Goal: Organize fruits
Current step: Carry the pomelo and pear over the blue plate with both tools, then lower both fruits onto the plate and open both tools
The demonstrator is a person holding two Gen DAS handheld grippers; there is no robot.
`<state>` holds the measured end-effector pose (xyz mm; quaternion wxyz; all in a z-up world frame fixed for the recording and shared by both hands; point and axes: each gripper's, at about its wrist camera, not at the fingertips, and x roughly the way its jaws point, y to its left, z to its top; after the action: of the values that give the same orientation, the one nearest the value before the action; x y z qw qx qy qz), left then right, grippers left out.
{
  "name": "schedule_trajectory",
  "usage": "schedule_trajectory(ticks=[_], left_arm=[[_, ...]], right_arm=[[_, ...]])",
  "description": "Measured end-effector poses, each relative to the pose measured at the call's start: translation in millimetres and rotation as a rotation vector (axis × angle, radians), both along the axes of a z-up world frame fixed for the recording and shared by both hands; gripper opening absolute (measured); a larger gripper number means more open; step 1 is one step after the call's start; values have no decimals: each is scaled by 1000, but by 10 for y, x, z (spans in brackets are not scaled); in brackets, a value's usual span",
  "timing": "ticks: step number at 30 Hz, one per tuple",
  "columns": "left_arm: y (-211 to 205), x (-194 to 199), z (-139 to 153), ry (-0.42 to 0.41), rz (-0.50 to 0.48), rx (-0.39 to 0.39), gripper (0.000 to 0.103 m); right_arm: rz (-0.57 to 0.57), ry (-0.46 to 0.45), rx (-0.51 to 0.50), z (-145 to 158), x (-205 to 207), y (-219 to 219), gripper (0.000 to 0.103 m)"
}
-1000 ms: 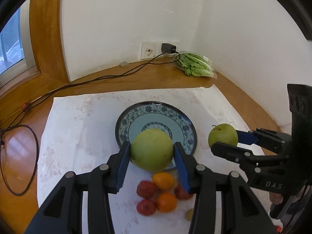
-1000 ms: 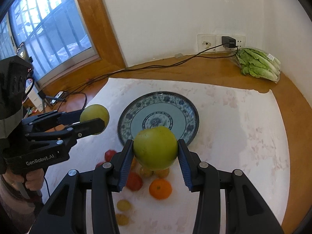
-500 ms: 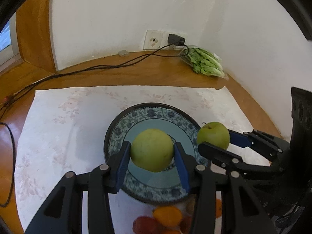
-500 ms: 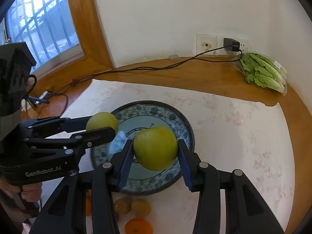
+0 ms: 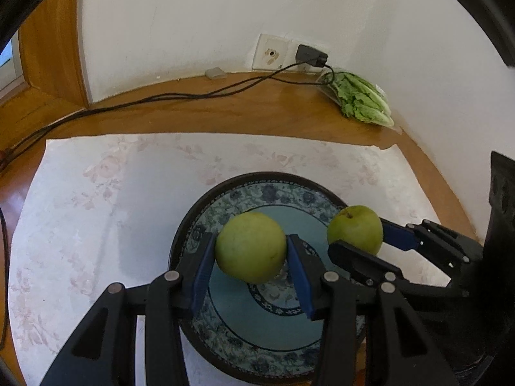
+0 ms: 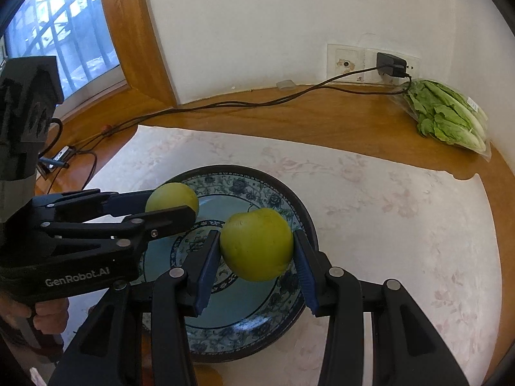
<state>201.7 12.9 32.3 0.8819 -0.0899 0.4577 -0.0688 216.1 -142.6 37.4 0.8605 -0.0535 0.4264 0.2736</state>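
So the left gripper [image 5: 251,257] is squeezing a green apple [image 5: 250,247] between its blue pads, holding it up over the left half of the blue patterned plate [image 5: 257,189]. The right gripper [image 6: 257,255] is clamping its own green fruit [image 6: 257,244], stem dimple facing up, over the plate's right half. Both fruits are sitting side by side, not touching each other. The plate is resting on a pale floral cloth [image 6: 386,199] on the wooden table [image 6: 322,119], and a bag of lettuce [image 6: 447,115] is lying off in the far corner.
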Motion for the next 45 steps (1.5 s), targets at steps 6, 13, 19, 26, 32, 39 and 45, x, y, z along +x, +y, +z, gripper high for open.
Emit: schedule_trajectory(ticks=[6,13,19,26,32,39,45], left_arm=[[-6,18,-16,-11,2,14,47],[-6,30,-22,-17,0,18,47],[2,36,-26,-16,5,9,47],[20,18,-12,-18,5,-1,49],[-1,-55,82,-33,0,37,66],[11,-187,175,-37,4,46,69],[36,-377,219,-17,6,54,69]], right_arm=[[5,-8,-16,-48,42,9,45],[-4,-3,-32,-112,82,6,45],[-4,-10,-31,-116,97,11,46],[-21,-13,-29,-73,107,-19,46],[-28,-28,9,65,69,-109,53],[-48,-11,26,174,-76,-230,55],[-51,23,43,207,-256,-273,55]])
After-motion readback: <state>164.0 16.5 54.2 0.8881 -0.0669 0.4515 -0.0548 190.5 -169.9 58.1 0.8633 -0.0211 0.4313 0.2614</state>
